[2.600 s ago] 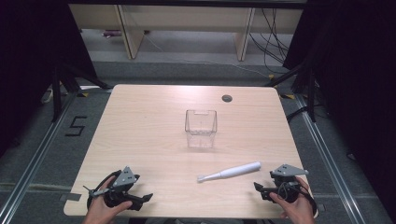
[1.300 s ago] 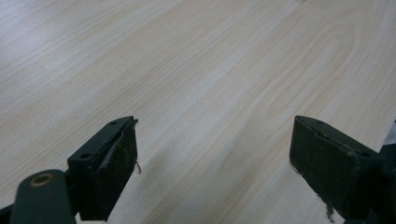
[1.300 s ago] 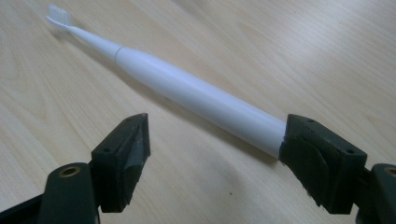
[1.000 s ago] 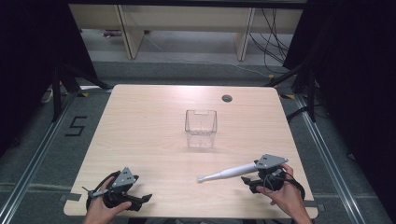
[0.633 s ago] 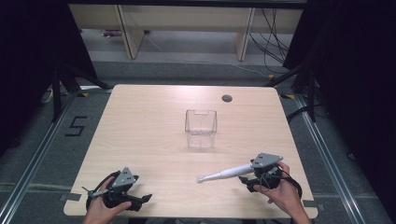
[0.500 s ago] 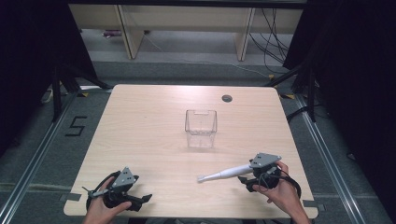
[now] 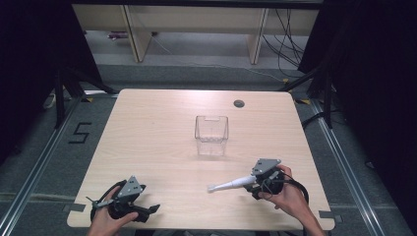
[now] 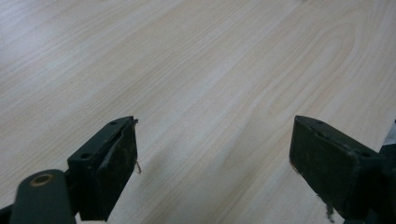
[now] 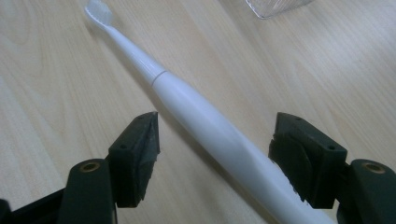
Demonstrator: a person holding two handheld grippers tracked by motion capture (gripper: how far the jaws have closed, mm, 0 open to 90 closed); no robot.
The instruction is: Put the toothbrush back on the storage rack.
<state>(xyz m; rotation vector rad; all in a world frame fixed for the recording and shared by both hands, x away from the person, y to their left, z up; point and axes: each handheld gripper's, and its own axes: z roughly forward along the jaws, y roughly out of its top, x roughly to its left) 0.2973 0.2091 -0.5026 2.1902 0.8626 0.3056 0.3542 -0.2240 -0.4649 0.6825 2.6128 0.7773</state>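
Toothbrush (image 9: 196, 112) lies flat on the desk (image 7: 157, 128), near its front right edge, brush head toward the middle. We see our right gripper (image 9: 215, 158) straddling its white handle, jaws apart and just now closing, not yet pressing it. A clear cup (image 7: 212, 135) stands well beyond. Our left gripper (image 8: 215, 163) rests at the front left, jaws released over bare wood. We judge the round, smooth handle could roll or squirt aside if the jaws close off-centre.

Wooden table (image 7: 147, 128): toothbrush (image 7: 231, 185), clear box (image 7: 212, 135) (upright).
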